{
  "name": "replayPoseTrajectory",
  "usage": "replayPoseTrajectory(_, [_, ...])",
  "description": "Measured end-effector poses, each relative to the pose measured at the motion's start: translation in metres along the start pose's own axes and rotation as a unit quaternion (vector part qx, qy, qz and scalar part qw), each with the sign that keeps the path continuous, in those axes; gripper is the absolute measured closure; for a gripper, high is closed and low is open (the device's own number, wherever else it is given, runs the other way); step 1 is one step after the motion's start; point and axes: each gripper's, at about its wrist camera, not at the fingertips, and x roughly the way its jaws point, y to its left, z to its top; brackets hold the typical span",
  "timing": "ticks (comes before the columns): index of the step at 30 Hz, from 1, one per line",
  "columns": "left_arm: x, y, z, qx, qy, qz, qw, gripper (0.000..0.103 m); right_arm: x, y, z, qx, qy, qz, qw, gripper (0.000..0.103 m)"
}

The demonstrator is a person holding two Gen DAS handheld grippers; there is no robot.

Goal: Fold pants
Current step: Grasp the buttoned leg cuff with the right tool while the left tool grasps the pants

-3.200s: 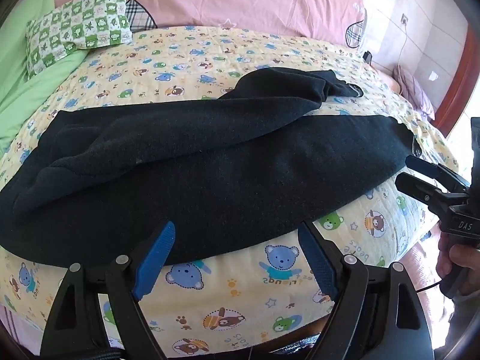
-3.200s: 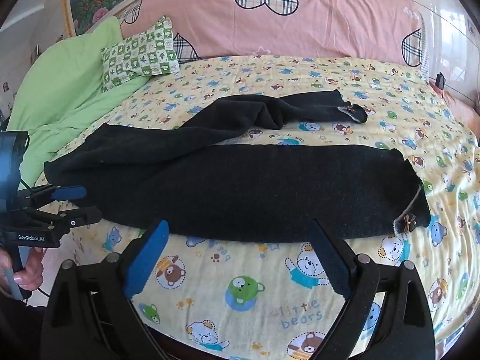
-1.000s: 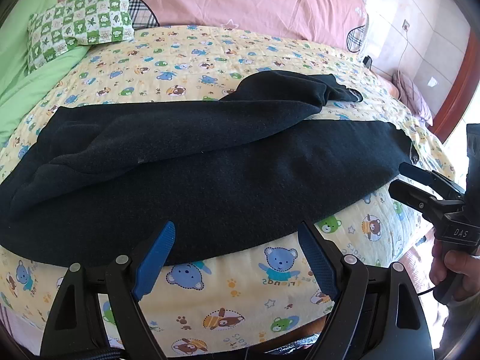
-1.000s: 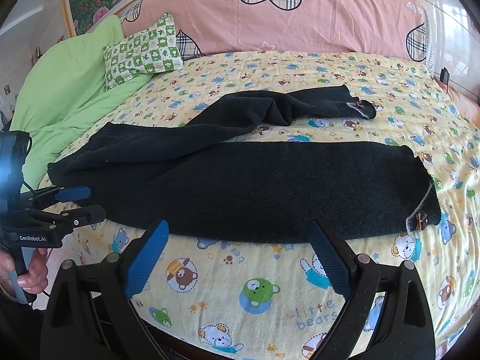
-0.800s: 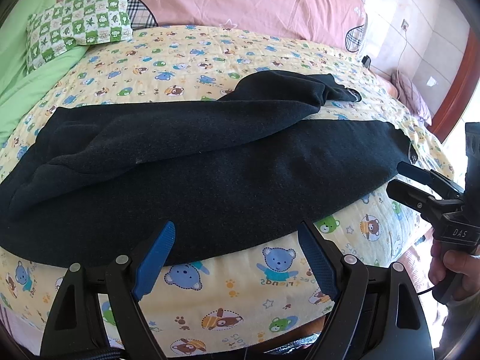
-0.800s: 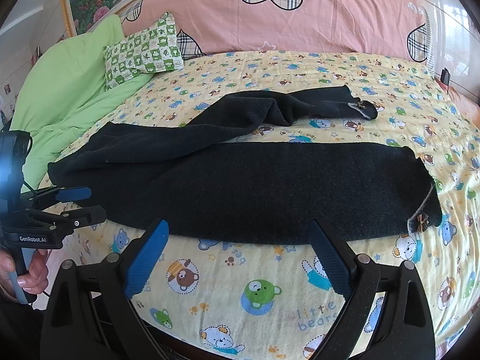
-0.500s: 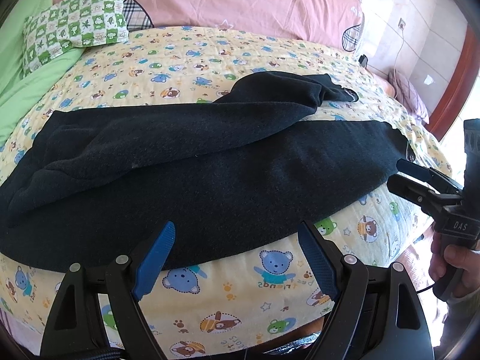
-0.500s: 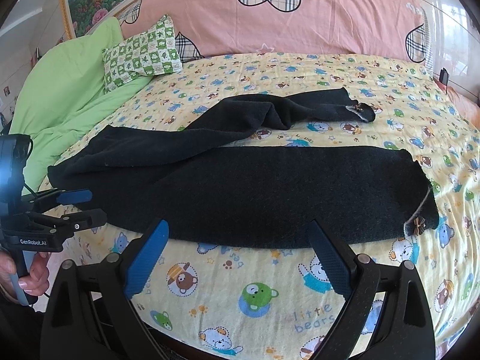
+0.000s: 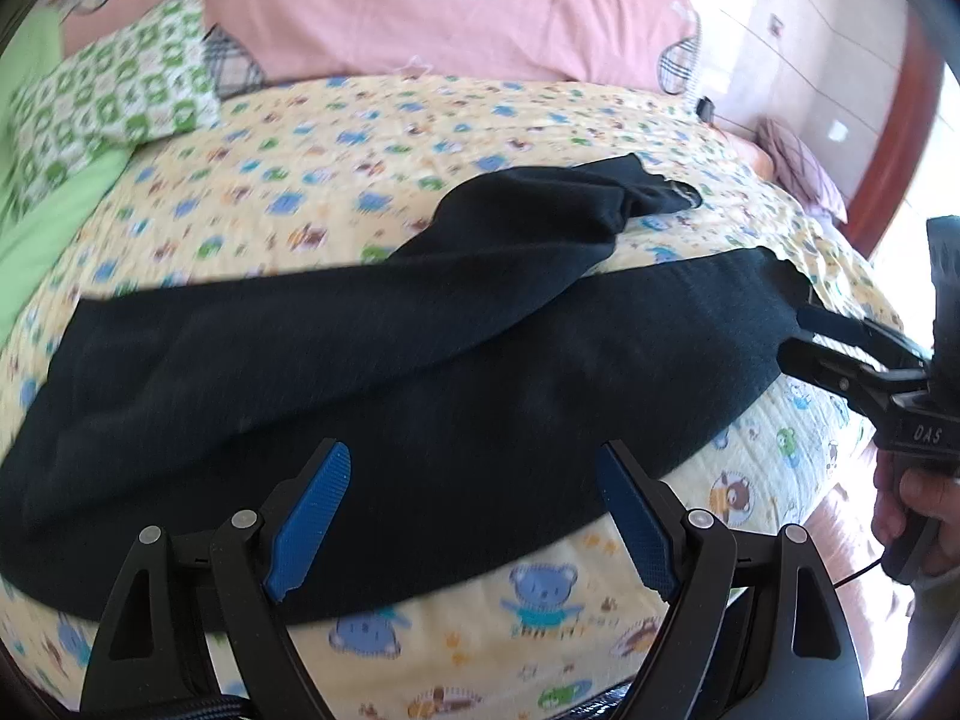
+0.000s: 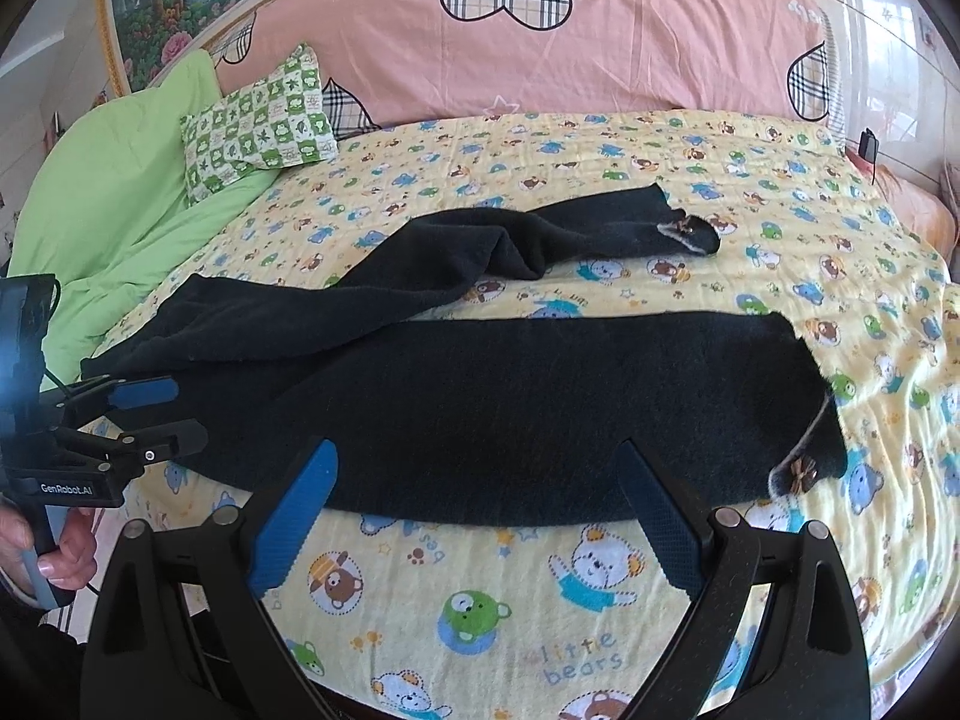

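the bed (image 10: 600,630) is covered by a yellow quilt printed with cartoon bears. black pants (image 10: 510,408) lie spread across its near half, one leg flat along the front edge, the other bunched and angled toward the middle. a green-and-white checked pillow (image 10: 258,126) and a green blanket (image 10: 120,204) lie at the far left, and a pink pillow with plaid hearts (image 10: 540,30) runs along the head.

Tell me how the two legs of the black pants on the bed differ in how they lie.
The near leg lies flat and straight along the bed's edge; the far leg is rumpled, angling away from it. The near leg looks wider than the bunched far leg. Both are black, with a small decoration at the cuff.
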Motion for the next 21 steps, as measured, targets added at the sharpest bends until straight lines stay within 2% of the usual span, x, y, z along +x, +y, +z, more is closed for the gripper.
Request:
replayPoseTrajectory(3, [0.004, -0.007, 0.012, 0.027, -0.003, 0.003, 0.9996, 0.018, 0.001, -0.006, 0.008, 0.004, -0.002, -0.005, 1.000, 0.009])
replayPoseTrajectory(10, [0.018, -0.016, 0.047, 0.062, -0.002, -0.021, 0.9979, 0.018, 0.006, -0.027, 0.033, 0.018, -0.013, -0.024, 0.999, 0.009])
replayPoseTrajectory(21, [0.058, -0.033, 0.086, 0.116, 0.020, -0.039, 0.9923, 0.018, 0.036, -0.076, 0.077, 0.094, -0.014, -0.014, 0.995, 0.009])
